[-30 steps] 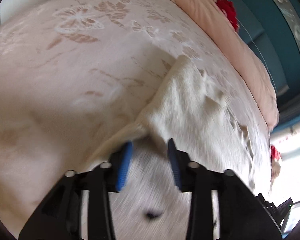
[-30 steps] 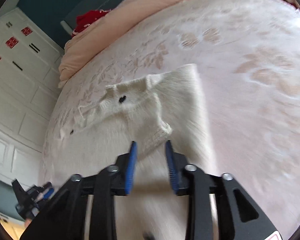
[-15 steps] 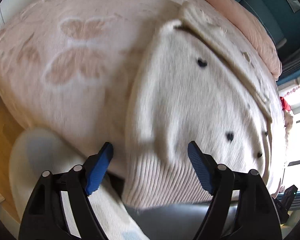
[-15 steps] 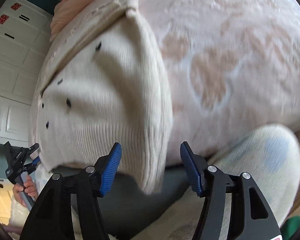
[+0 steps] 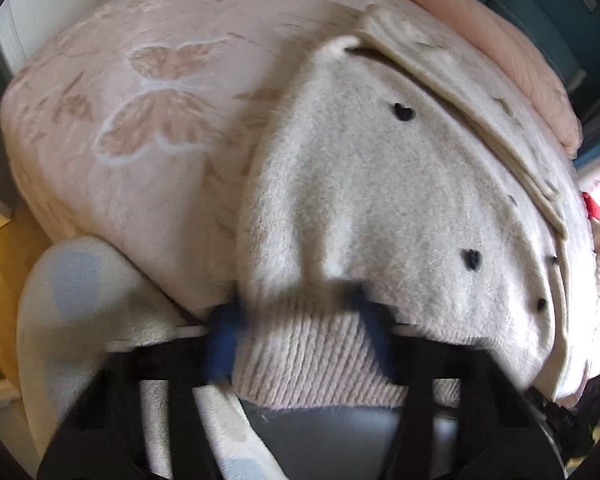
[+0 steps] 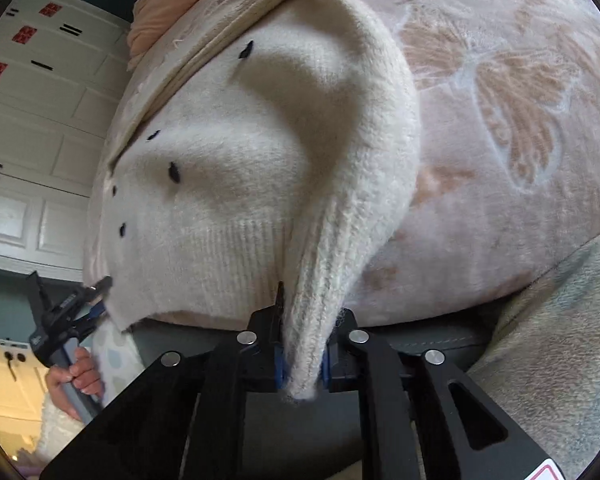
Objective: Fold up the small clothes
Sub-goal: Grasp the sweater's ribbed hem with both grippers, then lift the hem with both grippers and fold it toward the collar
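Both grippers point steeply down at the near edge of a bed, one at each end of the ribbed hem of a cream sweater (image 5: 380, 200) that lies flat on a pink blanket with butterfly patterns (image 5: 140, 120). The right gripper (image 6: 300, 360) has just been closing, and its blue pads now clamp a bunched fold of the hem, which stands up between the jaws and pokes out below them. The left gripper (image 5: 300, 340) has also just been closing; in its own view it is blurred, with its blue fingers (image 5: 224, 336) set on either side of the ribbed hem and seemingly pressing it. In the right wrist view the left gripper shows at the far left, its tips at the sweater's other hem corner, with a hand (image 6: 74, 376) wrapped round its handle. The sweater bears small black dots, and its collar end lies toward a peach duvet (image 5: 500, 52).
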`<move>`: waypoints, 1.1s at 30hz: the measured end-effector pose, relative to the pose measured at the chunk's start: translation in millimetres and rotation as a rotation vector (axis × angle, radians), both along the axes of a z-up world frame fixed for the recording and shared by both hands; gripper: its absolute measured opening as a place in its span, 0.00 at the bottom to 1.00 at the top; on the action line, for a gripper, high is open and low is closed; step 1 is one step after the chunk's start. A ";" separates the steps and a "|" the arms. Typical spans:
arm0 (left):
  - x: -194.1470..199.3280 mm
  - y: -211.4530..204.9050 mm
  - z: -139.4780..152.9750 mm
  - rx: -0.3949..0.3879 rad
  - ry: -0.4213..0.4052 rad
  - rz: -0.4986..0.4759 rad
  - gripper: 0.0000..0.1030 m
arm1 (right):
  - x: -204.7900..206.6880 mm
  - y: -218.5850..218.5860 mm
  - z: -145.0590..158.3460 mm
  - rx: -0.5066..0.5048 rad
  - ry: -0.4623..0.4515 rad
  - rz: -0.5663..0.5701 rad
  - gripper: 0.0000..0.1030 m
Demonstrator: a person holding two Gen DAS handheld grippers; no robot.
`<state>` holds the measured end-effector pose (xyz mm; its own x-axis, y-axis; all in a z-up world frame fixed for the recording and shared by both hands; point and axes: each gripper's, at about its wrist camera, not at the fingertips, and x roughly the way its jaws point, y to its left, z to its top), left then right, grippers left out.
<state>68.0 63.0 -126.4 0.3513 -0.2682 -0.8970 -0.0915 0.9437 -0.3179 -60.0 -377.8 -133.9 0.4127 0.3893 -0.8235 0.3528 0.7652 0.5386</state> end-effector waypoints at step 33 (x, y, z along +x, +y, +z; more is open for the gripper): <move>-45.4 24.8 124.1 -0.193 0.012 -0.217 0.07 | -74.0 -17.2 151.0 -0.097 -0.135 0.239 0.05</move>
